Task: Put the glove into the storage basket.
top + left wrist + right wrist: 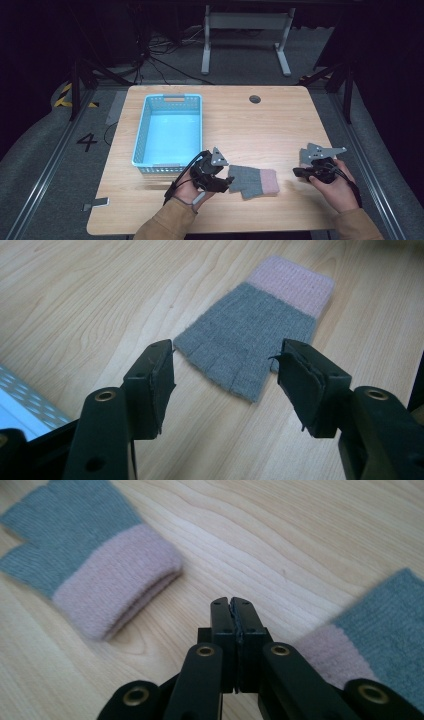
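Observation:
A grey knit fingerless glove (252, 181) with a pink cuff lies flat on the wooden table near its front edge. My left gripper (230, 181) is just left of it and stands open. In the left gripper view the two jaws flank the glove's (250, 335) finger end without touching it, and the left gripper (225, 375) holds nothing. My right gripper (297, 172) is to the right of the glove, shut with nothing between its jaws. The right gripper view shows the right gripper (232, 605) pointing at bare wood between the glove's pink cuff (115, 585) and a second matching glove (385, 625).
A light blue plastic basket (142, 127) stands on the table (250, 125) behind the left gripper, with nothing visible in it. A round cable hole (255, 99) sits near the table's far edge. A white desk frame (245, 30) stands on the floor beyond.

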Tool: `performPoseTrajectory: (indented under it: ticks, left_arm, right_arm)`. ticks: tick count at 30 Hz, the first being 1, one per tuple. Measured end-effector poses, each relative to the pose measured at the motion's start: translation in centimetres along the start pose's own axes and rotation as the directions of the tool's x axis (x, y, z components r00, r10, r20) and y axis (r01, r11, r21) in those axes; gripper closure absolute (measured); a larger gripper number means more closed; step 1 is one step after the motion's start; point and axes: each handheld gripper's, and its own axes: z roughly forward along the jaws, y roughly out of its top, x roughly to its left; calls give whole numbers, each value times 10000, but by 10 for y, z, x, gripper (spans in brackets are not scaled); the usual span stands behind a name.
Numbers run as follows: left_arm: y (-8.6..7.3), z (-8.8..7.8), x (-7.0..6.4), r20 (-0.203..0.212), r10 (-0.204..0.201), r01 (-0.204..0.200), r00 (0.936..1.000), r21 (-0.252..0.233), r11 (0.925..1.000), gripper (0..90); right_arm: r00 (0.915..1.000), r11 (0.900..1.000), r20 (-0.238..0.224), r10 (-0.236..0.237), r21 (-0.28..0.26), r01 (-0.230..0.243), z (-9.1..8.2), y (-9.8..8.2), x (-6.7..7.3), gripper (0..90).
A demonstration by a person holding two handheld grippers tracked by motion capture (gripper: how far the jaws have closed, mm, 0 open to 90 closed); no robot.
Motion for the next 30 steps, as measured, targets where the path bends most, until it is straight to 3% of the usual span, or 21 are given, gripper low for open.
performPoseTrajectory:
  ticks: [6,10,30]
  left_arm:
    - [-1,-1,1,-4,-58,58,10000,-26,10000,400]
    - [-1,-1,0,1,-55,55,10000,-19,10000,400]
    - [2,-1,0,40,21,-21,10000,-88,10000,399]
  right_arm:
    - [9989,9995,423,180,246,-190,7,-4,-7,900]
    - [9984,9987,467,312,396,-330,8,-6,-9,900]
    - [9965,9917,333,768,1006,-798,-6,-15,-16,900]
